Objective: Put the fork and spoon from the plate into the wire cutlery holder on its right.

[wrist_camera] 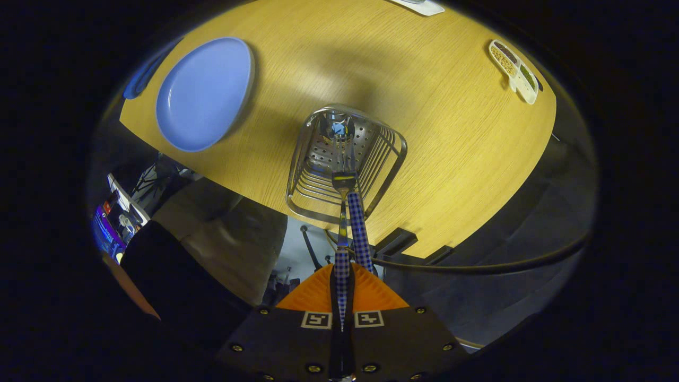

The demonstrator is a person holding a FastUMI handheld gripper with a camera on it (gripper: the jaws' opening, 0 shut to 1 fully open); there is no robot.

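Hand-held gripper (342, 276) clenched on a checked-handled fork (344, 183), its head over the wire holder (345, 159) near the worktop (451, 132) edge; a spoon (339, 127) stands inside.

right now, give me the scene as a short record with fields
hand-held gripper: shut on the fork's checked handle
fork: head at the holder's near rim, pointing in
spoon: standing in the holder, checked handle leaning out beside the fork
wire cutlery holder: on the wooden table
blue plate: bare, beside the holder
compartment dish: far side of table
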